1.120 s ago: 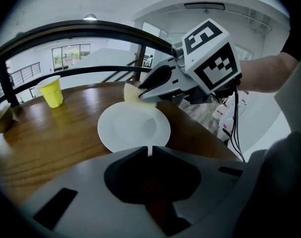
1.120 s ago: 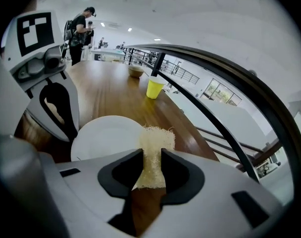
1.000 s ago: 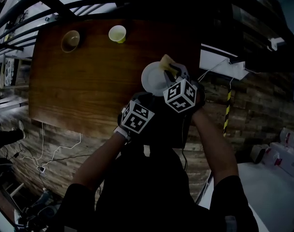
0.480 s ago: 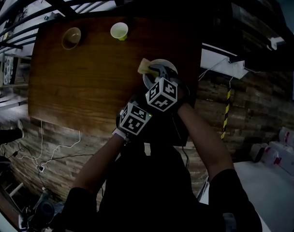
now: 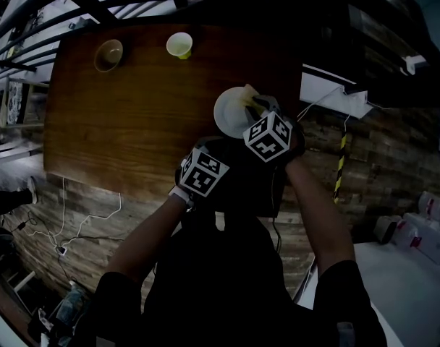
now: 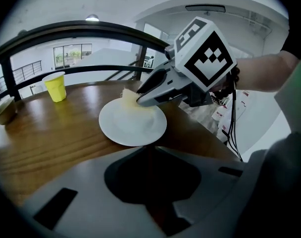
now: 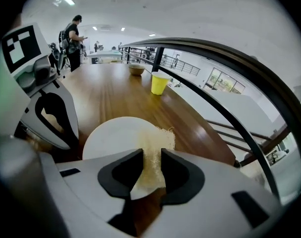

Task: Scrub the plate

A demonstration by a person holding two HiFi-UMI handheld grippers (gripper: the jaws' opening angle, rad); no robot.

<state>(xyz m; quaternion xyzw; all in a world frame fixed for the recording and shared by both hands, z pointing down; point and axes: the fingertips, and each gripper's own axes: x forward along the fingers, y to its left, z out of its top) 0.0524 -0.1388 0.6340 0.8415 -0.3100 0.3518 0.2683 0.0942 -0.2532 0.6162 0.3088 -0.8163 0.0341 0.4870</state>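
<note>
A white plate (image 5: 231, 114) lies flat on the wooden table (image 5: 133, 114), near its right end. My right gripper (image 7: 151, 155) is shut on a yellow sponge (image 7: 159, 140) and presses it on the plate (image 7: 108, 133) at its far right rim. In the left gripper view the sponge (image 6: 126, 96) sits on the plate's (image 6: 133, 125) far side under the right gripper's fingers. My left gripper (image 6: 146, 150) is shut, its tips right at the plate's near rim. Whether they touch the rim I cannot tell.
A yellow cup (image 5: 179, 45) and a brown bowl (image 5: 108, 55) stand along the table's far edge. A black railing (image 7: 229, 78) runs past that edge. A person (image 7: 73, 38) stands beyond the far end of the table. Cables hang below the table's near edge.
The right gripper swept the sponge from the plate's right rim to its left side, then back to the right rim. The left gripper and the plate stayed in place.
</note>
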